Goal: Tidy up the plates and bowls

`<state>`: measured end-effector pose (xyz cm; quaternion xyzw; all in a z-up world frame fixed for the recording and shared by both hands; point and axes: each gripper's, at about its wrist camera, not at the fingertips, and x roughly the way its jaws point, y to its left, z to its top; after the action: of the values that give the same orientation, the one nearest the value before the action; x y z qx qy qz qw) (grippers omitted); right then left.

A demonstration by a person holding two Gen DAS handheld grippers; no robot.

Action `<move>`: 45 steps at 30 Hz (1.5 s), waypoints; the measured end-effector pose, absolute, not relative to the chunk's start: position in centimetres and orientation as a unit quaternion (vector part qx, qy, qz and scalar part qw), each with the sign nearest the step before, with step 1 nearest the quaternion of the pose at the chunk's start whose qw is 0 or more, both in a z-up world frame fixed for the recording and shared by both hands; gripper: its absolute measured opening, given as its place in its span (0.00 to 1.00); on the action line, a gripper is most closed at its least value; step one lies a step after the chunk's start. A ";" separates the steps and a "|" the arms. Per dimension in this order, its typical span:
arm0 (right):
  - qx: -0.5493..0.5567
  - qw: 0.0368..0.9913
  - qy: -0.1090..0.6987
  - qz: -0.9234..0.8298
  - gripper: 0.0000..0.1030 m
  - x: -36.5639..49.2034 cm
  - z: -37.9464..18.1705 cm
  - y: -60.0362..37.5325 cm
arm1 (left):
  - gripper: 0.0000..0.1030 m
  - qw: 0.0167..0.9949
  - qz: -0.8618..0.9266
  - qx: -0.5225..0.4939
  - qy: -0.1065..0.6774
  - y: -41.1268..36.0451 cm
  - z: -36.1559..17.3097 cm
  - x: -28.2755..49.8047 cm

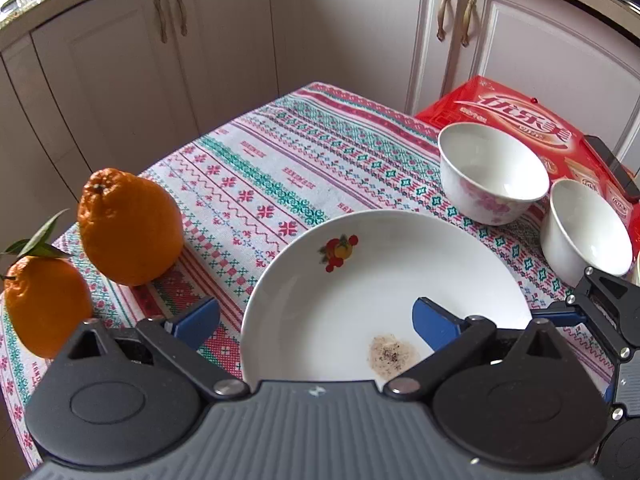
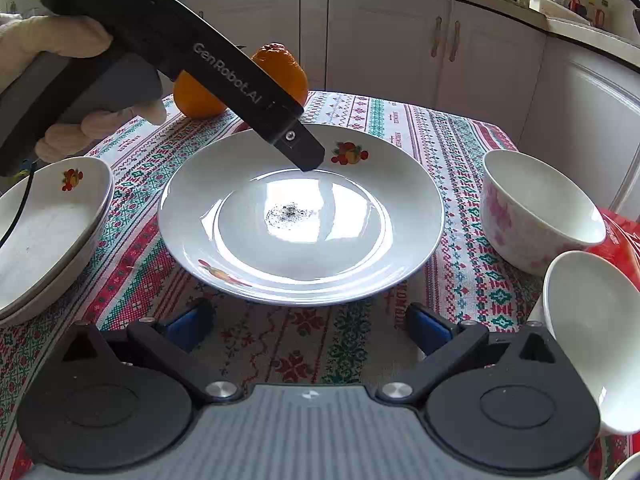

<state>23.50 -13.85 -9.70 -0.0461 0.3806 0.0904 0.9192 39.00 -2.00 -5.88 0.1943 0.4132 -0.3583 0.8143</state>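
Two grippers are in view, both with fingers spread wide and nothing between them. The left gripper (image 1: 316,320) hangs over the near rim of the soiled plate (image 1: 380,280): in its own wrist view one blue fingertip sits over the tablecloth (image 1: 248,176) at 9 o'clock of the plate, the other over the plate's bowl at about 5 o'clock. Whether either pad touches the plate cannot be told. In the right wrist view the same tool reaches in from 10 o'clock, held by a gloved hand (image 2: 60,80), its dark tip above the plate's far rim.

The right gripper (image 2: 308,326) hovers low over the tablecloth at the plate's 6 o'clock edge, apart from it.

The plate is white, deep-welled, with small fruit motifs on the rim and a patch of dark, gritty residue (image 2: 289,215) at its centre. It lies flat in the middle of the table.

At 9 o'clock of the plate in the right wrist view, a stack of similar plates (image 2: 48,232) stands near the table edge; at least two rims are visible. At 3 o'clock stands a white bowl with pink flowers (image 2: 536,216), upright, and just beside it, toward 4 o'clock, a plain white bowl (image 2: 592,328). Both bowls stand by a red printed box (image 1: 512,116).

Two oranges (image 1: 128,228) sit at the far corner of the table, at 11 o'clock of the plate in the right wrist view, one with a leaf attached. Cream cabinet doors (image 2: 400,40) run behind the table.
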 end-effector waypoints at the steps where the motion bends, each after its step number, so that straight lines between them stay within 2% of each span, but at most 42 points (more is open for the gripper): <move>1: -0.046 0.919 0.380 0.091 1.00 23.5 -9.7 -13.9 | 0.99 0.808 -0.362 0.194 0.423 -2.2 -6.2 39.6; 13: -0.046 0.925 0.366 0.092 1.00 24.0 -10.1 -13.6 | 0.95 0.764 -0.397 0.180 0.476 -3.3 -7.8 42.1; 16: -0.046 0.925 0.366 0.092 1.00 24.2 -10.0 -13.6 | 0.90 0.757 -0.402 0.180 0.483 -3.5 -8.0 42.2; 21: -0.046 0.928 0.359 0.092 1.00 24.4 -10.0 -13.7 | 0.90 0.746 -0.408 0.183 0.493 -3.6 -8.4 42.6; 30: -0.048 0.928 0.357 0.093 1.00 24.6 -10.0 -13.6 | 0.89 0.743 -0.411 0.187 0.494 -3.9 -8.4 42.9; 33: -0.089 0.932 0.342 0.085 1.00 24.0 -9.8 -12.7 | 0.88 0.741 -0.412 0.188 0.495 -3.8 -8.3 42.8; 42: -0.054 0.929 0.356 0.091 1.00 24.7 -9.9 -13.7 | 0.87 0.738 -0.422 0.195 0.490 -4.1 -8.4 42.8; 45: -0.064 0.930 0.352 0.086 1.00 24.5 -9.7 -13.3 | 0.84 0.739 -0.423 0.197 0.487 -4.1 -8.4 42.8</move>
<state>24.52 -13.34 -9.71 -0.0641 0.3518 0.0861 0.9299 42.78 -4.11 -8.38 0.1969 0.4870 -0.4226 0.7386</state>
